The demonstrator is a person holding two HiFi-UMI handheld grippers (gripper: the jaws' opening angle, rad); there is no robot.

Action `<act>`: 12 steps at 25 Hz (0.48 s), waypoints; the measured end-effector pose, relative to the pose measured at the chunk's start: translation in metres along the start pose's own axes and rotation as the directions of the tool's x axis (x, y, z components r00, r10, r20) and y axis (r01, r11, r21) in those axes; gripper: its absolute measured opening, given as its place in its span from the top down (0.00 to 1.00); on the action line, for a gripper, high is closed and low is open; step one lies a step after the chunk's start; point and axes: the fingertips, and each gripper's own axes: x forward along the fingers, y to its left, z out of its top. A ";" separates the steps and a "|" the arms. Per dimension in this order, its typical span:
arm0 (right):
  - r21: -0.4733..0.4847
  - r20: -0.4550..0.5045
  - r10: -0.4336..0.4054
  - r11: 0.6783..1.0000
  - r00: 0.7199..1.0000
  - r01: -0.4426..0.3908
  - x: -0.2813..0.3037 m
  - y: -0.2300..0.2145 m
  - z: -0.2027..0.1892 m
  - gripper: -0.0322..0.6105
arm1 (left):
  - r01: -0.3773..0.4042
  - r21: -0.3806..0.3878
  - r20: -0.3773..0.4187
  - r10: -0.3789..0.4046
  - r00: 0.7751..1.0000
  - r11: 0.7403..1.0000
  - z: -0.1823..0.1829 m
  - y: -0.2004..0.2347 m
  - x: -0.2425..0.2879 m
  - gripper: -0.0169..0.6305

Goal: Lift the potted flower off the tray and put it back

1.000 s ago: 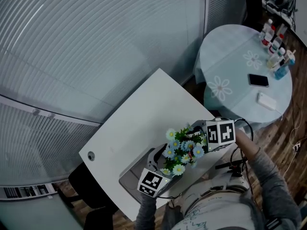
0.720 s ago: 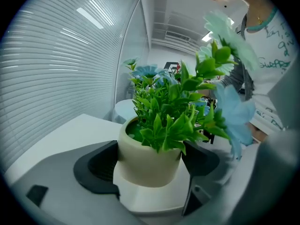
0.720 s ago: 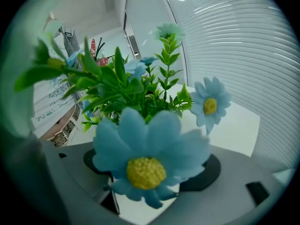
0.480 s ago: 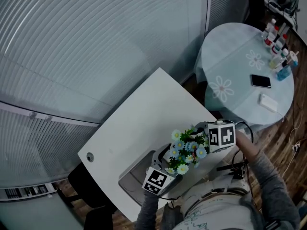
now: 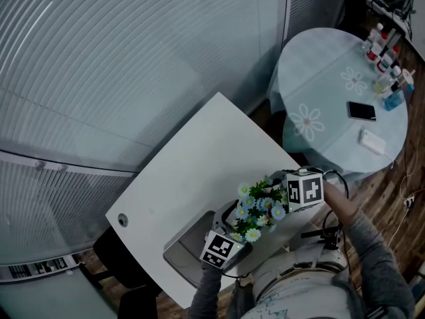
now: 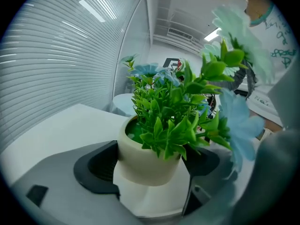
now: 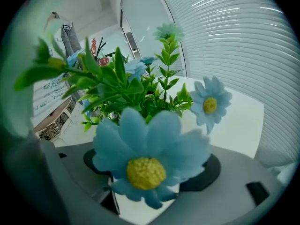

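Your left hand-held gripper (image 6: 151,172) and right hand-held gripper (image 7: 147,182) clamp the potted flower (image 5: 259,208) by its smooth, stiff pot (image 6: 143,156); likely light, top-heavy.

A grey tray (image 5: 180,252) lies on the white table (image 5: 199,165), near its front edge.

Potted flower (image 5: 257,208) upright at one end of the grey tray (image 5: 180,250)
Cream pot (image 6: 145,161), green leaves, pale blue yellow-centred daisies; pot clamped between the fingers (image 6: 101,165) of the left gripper (image 6: 152,170).
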 end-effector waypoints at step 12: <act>0.004 -0.067 -0.005 1.000 0.998 0.005 0.011 -0.008 -0.015 0.39 | 0.008 0.000 -0.026 -0.008 1.000 1.000 -0.015 0.005 0.013 0.31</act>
